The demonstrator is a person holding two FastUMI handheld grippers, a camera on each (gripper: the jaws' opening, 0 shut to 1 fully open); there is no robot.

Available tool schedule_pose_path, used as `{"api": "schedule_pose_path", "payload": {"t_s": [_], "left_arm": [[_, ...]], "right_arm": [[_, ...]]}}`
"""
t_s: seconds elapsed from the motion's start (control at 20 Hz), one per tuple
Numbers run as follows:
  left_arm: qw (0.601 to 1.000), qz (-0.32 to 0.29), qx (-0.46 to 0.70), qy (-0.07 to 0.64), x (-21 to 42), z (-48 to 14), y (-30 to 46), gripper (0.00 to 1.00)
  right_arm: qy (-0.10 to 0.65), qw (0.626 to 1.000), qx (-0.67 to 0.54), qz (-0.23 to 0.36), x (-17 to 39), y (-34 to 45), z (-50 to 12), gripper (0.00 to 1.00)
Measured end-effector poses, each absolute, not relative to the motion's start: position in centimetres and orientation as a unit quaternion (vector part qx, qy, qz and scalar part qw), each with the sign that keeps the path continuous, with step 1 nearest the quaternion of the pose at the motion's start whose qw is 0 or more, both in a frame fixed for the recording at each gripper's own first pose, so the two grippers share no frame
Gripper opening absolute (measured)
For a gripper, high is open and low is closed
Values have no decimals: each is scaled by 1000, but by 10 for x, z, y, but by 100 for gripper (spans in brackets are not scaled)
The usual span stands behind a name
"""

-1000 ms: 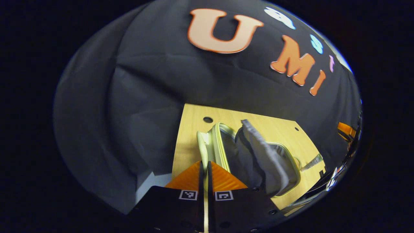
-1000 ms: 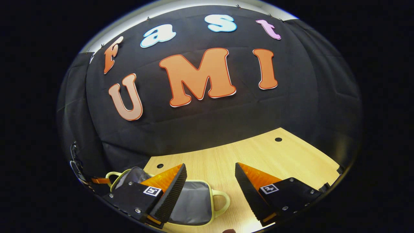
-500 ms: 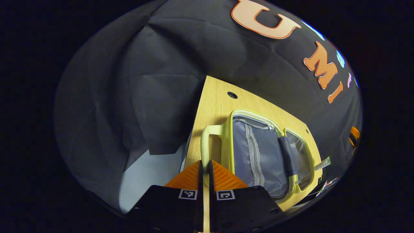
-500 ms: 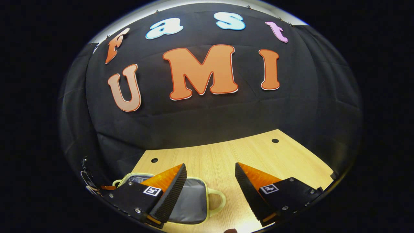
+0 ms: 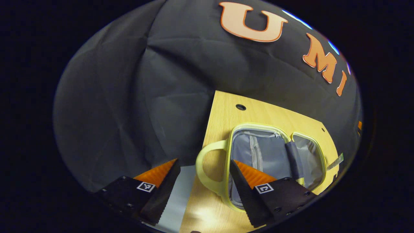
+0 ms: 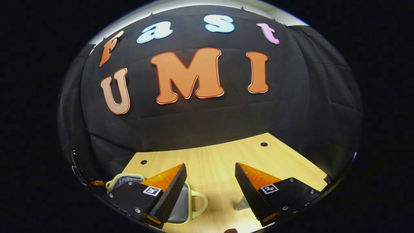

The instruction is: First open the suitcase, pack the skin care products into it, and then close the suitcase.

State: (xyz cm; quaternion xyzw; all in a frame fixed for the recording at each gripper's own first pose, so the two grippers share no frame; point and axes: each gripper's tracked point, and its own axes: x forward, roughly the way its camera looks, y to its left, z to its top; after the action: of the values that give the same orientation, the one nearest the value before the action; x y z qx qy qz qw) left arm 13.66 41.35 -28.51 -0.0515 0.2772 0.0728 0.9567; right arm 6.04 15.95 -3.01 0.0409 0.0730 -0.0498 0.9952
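The suitcase (image 5: 275,155) lies spread flat on the wooden table (image 5: 226,123), near the table's left edge in the left gripper view. It is a small pale yellow-green case with a grey lining, and its 2 halves rest side by side with the lining facing up. Its long axis runs from the carry handle (image 5: 207,168) across both halves toward the far right of that view, so the handle end points toward the left gripper and the table's edge. A dark grey hinge strip (image 5: 292,158) runs across the case between the 2 halves, and the nearer half has a zipped mesh panel (image 5: 255,152). A pale strap or tag (image 5: 334,160) sticks out from the far half; it is too small to tell which.

The left gripper (image 5: 203,191) is released, its jaws standing wide apart. The looped handle sits in the gap between them, and neither finger presses on it. The right finger overlaps the near half of the case in the picture.

In the right gripper view the suitcase (image 6: 181,207) lies at the lower left, partly hidden behind that gripper's left finger, with its handle (image 6: 199,204) pointing toward the middle of the table (image 6: 213,158). The right gripper (image 6: 210,191) is also released, jaws wide, with nothing between them but bare tabletop. A small greyish pointed object (image 6: 242,204) rests on the table just beside its right finger; what it is cannot be made out. 2 round holes (image 6: 264,144) mark the table's far corners, and black cloth (image 6: 194,119) hangs behind.
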Motion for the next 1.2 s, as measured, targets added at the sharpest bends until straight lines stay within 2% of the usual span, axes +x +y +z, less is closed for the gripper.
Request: {"api": "schedule_pose_path", "payload": {"t_s": [0.05,0.2,0.3,0.65,0.85,1.2], "left_arm": [[961,81,-41,262,135,-265,402,95],[971,100,-18,215,135,-213,353,99],[976,103,-8,192,133,-186,304,98],[990,60,17,125,123,-123,100,97],[992,23,43,115,128,-132,-16,97],[989,-72,39,124,141,-184,-201,97]], "right_arm": [[71,995,39,-51,60,150,-31,95],[69,996,24,-54,60,114,-38,95],[73,996,16,-52,61,88,-45,95],[98,995,15,-20,68,2,-70,95],[107,994,10,-5,69,-34,-78,95],[133,991,10,-21,63,-83,-99,95]]}}
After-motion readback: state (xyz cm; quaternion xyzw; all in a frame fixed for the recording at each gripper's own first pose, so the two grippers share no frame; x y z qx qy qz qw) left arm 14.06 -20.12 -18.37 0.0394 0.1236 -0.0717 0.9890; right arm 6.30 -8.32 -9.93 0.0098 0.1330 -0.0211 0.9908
